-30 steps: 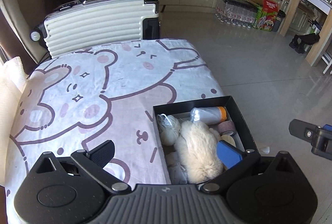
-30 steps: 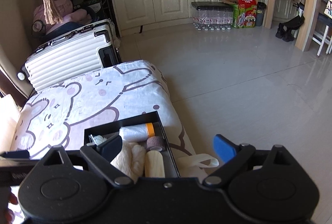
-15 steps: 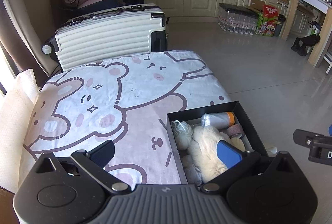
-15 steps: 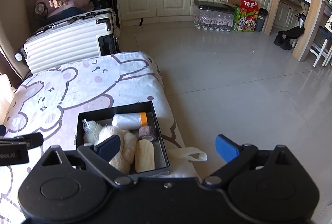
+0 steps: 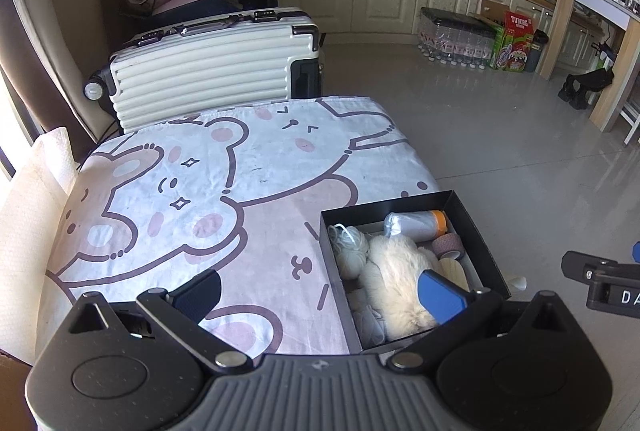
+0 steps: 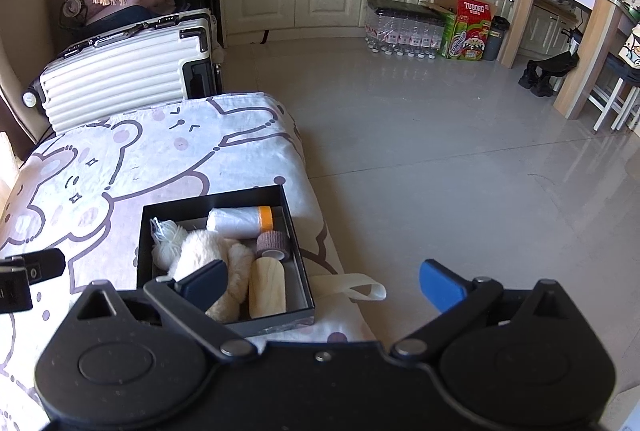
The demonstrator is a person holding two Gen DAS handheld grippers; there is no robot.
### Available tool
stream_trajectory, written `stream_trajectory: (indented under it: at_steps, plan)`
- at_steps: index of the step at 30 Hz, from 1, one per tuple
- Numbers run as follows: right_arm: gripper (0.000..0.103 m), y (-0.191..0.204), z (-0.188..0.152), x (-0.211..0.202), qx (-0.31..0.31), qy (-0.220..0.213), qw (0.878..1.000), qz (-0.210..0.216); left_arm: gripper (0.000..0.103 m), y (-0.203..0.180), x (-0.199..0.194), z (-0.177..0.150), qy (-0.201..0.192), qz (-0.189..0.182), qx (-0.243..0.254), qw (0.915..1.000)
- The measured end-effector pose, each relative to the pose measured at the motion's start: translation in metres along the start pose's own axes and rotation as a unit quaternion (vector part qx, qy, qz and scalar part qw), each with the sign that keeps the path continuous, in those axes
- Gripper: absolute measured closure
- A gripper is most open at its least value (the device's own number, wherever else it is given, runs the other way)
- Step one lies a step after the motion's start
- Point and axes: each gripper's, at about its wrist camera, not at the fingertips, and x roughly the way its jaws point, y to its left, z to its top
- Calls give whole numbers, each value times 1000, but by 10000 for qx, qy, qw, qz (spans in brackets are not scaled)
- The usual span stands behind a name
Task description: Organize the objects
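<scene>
Hovering above the bear-print sheet [image 5: 224, 191], left claw [image 5: 320, 291] spread wide, empty; black box [image 5: 476, 231] at the sheet's right edge, fluffy toy [image 5: 396, 279] inside. Opening over that box [image 6: 224, 203], right claw [image 6: 324, 281], nothing between its fingers.

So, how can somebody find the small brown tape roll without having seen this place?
On the bear-print sheet sits a black box. At its right wall lies the brown tape roll, between the orange-capped white roll and the pale wooden cylinder. It alone is brown and hollow.
</scene>
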Motion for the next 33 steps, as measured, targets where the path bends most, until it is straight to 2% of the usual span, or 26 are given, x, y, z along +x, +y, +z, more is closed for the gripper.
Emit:
stream_trajectory:
  at_steps: [12, 33]
  plan:
    - [0, 3, -2, -4, -9, 22, 10000, 23, 0, 6, -2, -2, 14, 205, -38, 9998]
    - [0, 3, -3, -3, -45, 42, 10000, 21, 0, 8, 1, -1, 82, 275, 39, 9996]
